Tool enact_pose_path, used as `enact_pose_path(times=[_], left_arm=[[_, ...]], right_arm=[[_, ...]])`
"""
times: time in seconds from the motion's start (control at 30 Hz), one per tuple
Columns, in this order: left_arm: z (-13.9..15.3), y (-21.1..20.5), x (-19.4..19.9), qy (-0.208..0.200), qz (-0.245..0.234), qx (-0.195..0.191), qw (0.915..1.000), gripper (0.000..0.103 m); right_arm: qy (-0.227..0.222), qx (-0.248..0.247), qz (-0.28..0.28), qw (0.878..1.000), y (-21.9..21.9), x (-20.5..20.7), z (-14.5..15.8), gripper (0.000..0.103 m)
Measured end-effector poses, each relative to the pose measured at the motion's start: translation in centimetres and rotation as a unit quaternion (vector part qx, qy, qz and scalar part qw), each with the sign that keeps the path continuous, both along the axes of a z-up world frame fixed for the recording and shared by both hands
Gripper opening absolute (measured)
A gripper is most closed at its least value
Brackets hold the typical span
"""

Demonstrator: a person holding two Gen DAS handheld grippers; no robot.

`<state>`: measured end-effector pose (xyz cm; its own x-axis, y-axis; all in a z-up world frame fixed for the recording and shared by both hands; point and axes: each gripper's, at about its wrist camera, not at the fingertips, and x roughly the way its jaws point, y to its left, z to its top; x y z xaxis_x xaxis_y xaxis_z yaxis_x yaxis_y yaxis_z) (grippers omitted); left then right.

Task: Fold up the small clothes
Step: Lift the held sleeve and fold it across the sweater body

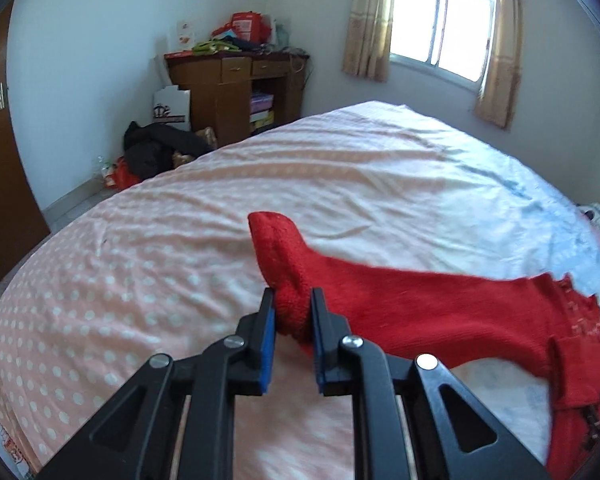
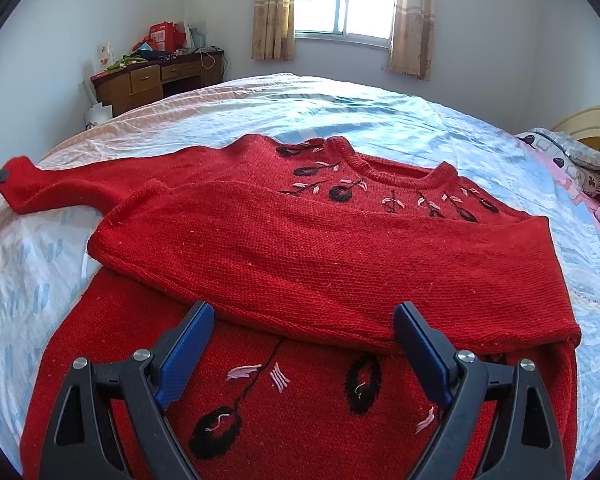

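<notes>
My left gripper [image 1: 293,312] is pinched on the cuff [image 1: 284,272] of the red sweater [image 2: 300,248], so I can carry that outstretched sleeve [image 2: 80,188] across the body for the next fold. My right gripper [image 2: 304,344] hangs spread and empty just above the near part of the sweater, where the other sleeve [image 2: 300,256] already lies folded across the chest. The sweater lies front-up on the bed [image 2: 260,108], neckline toward the far window, and I think the held cuff is lifted slightly off the sheet, though the view is too warped to be sure.
</notes>
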<state>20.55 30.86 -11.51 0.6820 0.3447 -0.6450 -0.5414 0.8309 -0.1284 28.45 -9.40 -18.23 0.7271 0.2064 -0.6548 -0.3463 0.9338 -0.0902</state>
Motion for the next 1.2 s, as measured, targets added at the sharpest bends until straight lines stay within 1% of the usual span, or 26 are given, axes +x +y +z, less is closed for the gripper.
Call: enact_pose_path(times=[0.07, 0.13, 0.23, 0.27, 0.37, 0.47, 0.57, 0.67, 0.77, 0.9, 1.03, 1.13, 1.2], left_arm=[[1.0, -0.5, 0.1, -0.017, -0.011, -0.010, 0.9997, 0.016], [2.0, -1.3, 0.3, -0.026, -0.019, -0.020, 0.9993, 0.016], [4.1, -2.5, 0.2, -0.052, -0.040, -0.051, 0.9966, 0.016], [5.0, -3.0, 0.3, -0.063, -0.050, -0.064, 0.9947, 0.016], [7.5, -4.4, 0.5, -0.088, -0.075, -0.085, 0.9897, 0.016], [10.1, -5.7, 0.7, -0.108, -0.093, -0.086, 0.9861, 0.016], [12.7, -7.0, 1.2, -0.129, -0.108, -0.089, 0.9817, 0.016], [14.0, -7.9, 1.6, -0.140, -0.117, -0.096, 0.9785, 0.016], [14.8, -9.0, 2.5, -0.144, -0.128, -0.104, 0.9757, 0.016], [15.7, -11.5, 3.9, -0.145, -0.146, -0.118, 0.9713, 0.016], [16.6, -14.0, 5.0, -0.149, -0.163, -0.135, 0.9660, 0.016], [17.7, -16.1, 5.7, -0.153, -0.177, -0.135, 0.9628, 0.016], [18.4, -17.7, 6.3, -0.156, -0.188, -0.134, 0.9603, 0.016]], right_arm=[[0.007, 0.004, 0.001, 1.000, -0.1, 0.2, 0.0, 0.092], [0.017, 0.018, 0.007, 1.000, -0.4, 0.5, 0.3, 0.092], [0.026, 0.068, 0.019, 0.997, -1.8, 0.4, 1.1, 0.092], [0.028, 0.086, 0.015, 0.996, -2.5, 0.3, 1.6, 0.092], [0.029, 0.101, -0.007, 0.994, -4.2, -0.2, 2.9, 0.092], [0.017, 0.100, -0.018, 0.995, -6.1, -1.3, 4.5, 0.092], [0.006, 0.092, -0.018, 0.996, -7.7, -2.7, 5.4, 0.092], [-0.001, 0.081, -0.017, 0.997, -9.3, -4.2, 5.8, 0.092], [-0.001, 0.082, -0.016, 0.997, -11.1, -5.6, 6.0, 0.092], [0.006, 0.084, -0.015, 0.996, -13.1, -7.1, 6.4, 0.092], [-0.011, 0.072, -0.024, 0.997, -14.9, -8.6, 6.7, 0.092], [-0.025, 0.072, -0.034, 0.996, -16.1, -9.2, 6.6, 0.092], [-0.026, 0.076, -0.036, 0.996, -16.6, -9.4, 6.4, 0.092]])
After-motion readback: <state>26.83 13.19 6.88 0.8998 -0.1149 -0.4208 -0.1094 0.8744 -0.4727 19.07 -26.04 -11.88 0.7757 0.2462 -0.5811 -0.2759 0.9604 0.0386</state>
